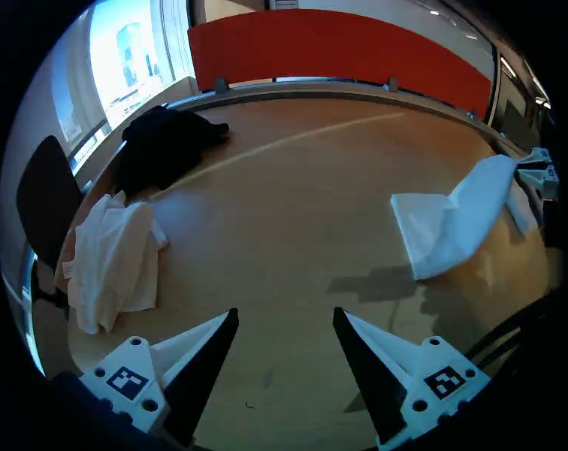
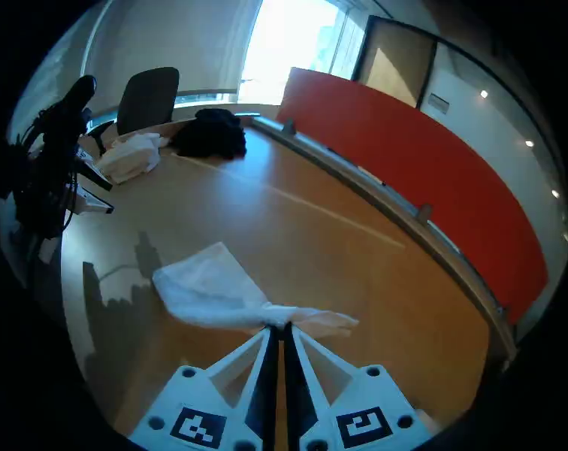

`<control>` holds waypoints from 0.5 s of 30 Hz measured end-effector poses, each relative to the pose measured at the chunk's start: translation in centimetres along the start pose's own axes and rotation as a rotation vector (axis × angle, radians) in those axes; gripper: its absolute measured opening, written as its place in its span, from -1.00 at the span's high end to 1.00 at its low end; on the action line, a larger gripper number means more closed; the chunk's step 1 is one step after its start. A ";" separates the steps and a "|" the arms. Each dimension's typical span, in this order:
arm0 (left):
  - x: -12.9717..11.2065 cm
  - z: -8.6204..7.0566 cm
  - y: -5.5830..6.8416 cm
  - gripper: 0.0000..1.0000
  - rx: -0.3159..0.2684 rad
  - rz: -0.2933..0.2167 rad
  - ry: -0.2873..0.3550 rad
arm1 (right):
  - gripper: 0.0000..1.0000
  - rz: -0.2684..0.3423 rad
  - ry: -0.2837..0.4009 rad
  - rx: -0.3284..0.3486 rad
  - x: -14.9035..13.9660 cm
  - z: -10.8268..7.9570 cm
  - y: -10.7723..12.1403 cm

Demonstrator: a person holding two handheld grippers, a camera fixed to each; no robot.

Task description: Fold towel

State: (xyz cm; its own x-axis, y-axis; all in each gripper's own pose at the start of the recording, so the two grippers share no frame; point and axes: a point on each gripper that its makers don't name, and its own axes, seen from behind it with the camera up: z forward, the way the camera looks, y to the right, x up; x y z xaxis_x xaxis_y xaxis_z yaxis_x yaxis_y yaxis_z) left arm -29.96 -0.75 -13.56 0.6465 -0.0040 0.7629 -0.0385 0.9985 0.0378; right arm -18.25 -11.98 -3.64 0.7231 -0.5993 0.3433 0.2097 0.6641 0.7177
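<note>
The right tool (image 2: 278,331) pinches a white towel (image 2: 209,289) on the wooden counter (image 1: 299,195) while the left tool (image 1: 285,314) hangs spread apart.

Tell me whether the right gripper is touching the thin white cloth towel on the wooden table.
Touching. In the right gripper view, the right gripper is shut on a bunched edge of the white cloth towel, pinched between its fingertips.

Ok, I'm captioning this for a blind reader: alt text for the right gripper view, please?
The right gripper, fingers closed together, pinches one end of a crumpled white towel on a wooden table. Beyond lie a pile of white cloth and a dark garment, near a chair, with a red partition along the table's far side.
</note>
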 end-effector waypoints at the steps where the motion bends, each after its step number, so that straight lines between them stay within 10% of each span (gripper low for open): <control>1: 0.0 0.0 0.0 -0.86 0.000 0.000 0.000 | 0.89 -0.001 0.001 -0.002 0.1 -0.1 0.1; 15: 0.4 0.0 0.5 -0.87 -0.005 0.005 0.003 | 0.89 -0.014 0.010 -0.016 0.7 -1.1 0.8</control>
State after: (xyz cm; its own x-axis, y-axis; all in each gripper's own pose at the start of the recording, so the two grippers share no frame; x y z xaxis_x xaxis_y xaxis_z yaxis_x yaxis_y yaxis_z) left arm -29.77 -0.26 -13.23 0.6486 0.0016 0.7612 -0.0383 0.9988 0.0306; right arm -16.88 -11.32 -3.47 0.7265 -0.6044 0.3269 0.2305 0.6625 0.7127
